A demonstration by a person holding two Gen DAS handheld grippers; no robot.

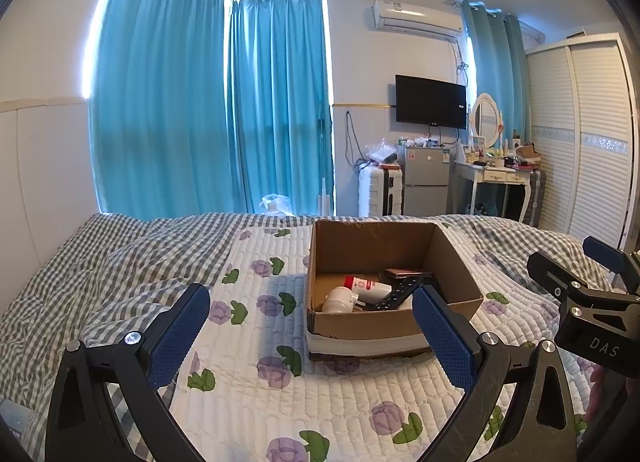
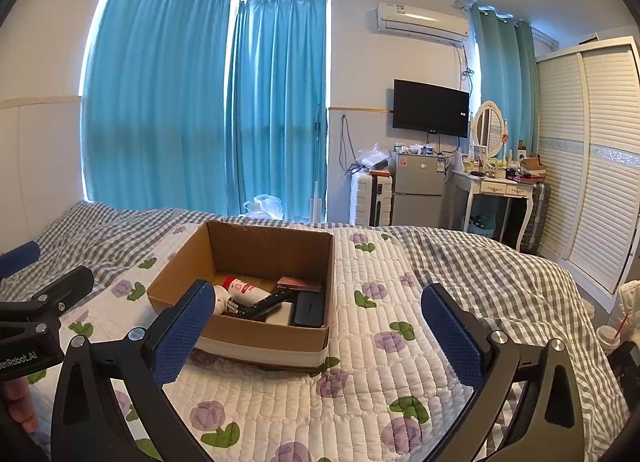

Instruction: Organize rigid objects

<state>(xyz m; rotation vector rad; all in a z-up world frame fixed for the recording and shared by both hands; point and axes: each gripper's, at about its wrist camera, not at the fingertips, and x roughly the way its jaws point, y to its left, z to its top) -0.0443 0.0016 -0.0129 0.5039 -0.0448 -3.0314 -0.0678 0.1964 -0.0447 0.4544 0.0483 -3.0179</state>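
left gripper spread wide, empty | right gripper spread wide, empty | cardboard box centre frame, held white bottle, black remote

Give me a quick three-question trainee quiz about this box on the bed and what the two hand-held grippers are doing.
1. True or false: the cardboard box sits on the flowered quilt.
2. Multiple choice: the left hand-held gripper and right hand-held gripper are A) both open, holding nothing; B) both shut on items; C) one open, one shut.
3. Short answer: which item in the box has a red cap?

Key: 1 true. 2 A. 3 the white bottle, lying on its side beside the black remote.
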